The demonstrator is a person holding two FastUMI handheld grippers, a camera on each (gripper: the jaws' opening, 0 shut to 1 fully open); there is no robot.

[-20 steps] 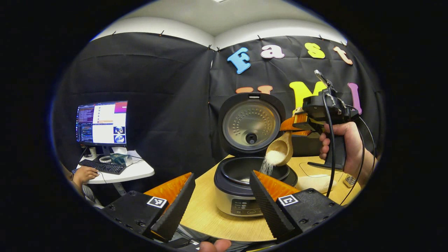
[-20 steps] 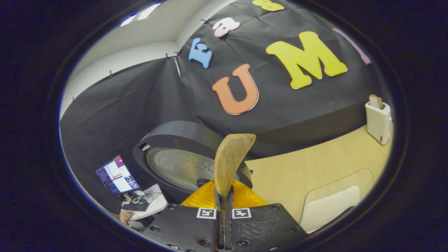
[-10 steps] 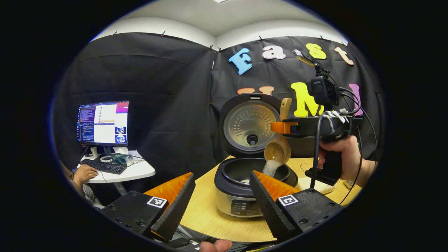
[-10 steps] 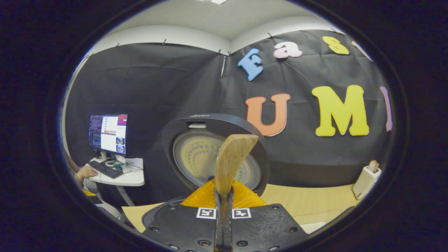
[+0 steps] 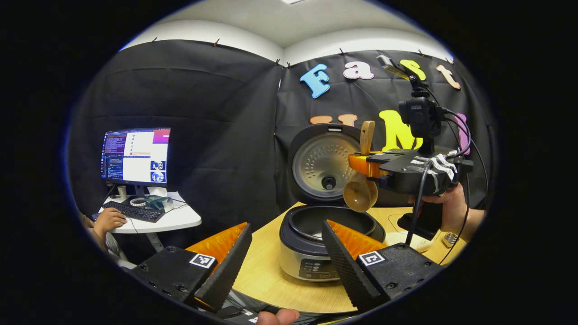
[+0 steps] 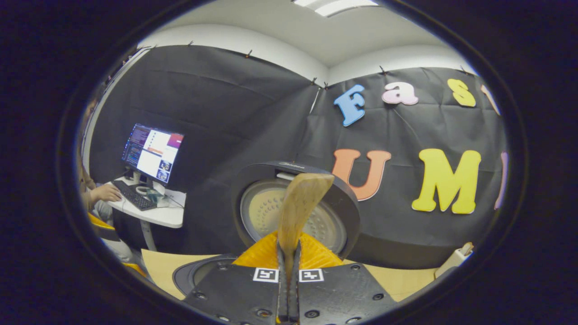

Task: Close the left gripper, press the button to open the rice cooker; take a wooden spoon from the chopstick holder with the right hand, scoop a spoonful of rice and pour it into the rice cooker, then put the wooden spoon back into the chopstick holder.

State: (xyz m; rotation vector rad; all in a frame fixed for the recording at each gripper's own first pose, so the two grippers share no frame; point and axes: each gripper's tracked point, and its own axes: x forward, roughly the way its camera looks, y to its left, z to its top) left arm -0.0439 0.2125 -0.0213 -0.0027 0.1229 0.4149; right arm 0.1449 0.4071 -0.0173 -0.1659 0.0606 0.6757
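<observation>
With the rice cooker (image 5: 332, 225) open, the right gripper (image 6: 289, 271) clamps the emptied wooden spoon (image 5: 361, 192) between its jaws, the left gripper (image 5: 282, 253) stands wide open holding nothing, and only the return to the chopstick holder (image 6: 456, 259) remains.

This was a recording booth set up in a lab or office room, not a home kitchen. Black cloth (image 5: 216, 113) was pinned up as walls below a plain white wall strip and ceiling (image 5: 289, 22). A light wooden table (image 5: 262, 271) carried a rice cooker (image 5: 316, 239) as a staged kitchen prop. Off to one side, a person's hand (image 5: 108, 220) rested at a keyboard (image 5: 133, 211) on a small white desk (image 5: 176, 219), in front of a lit monitor (image 5: 135, 155).
</observation>
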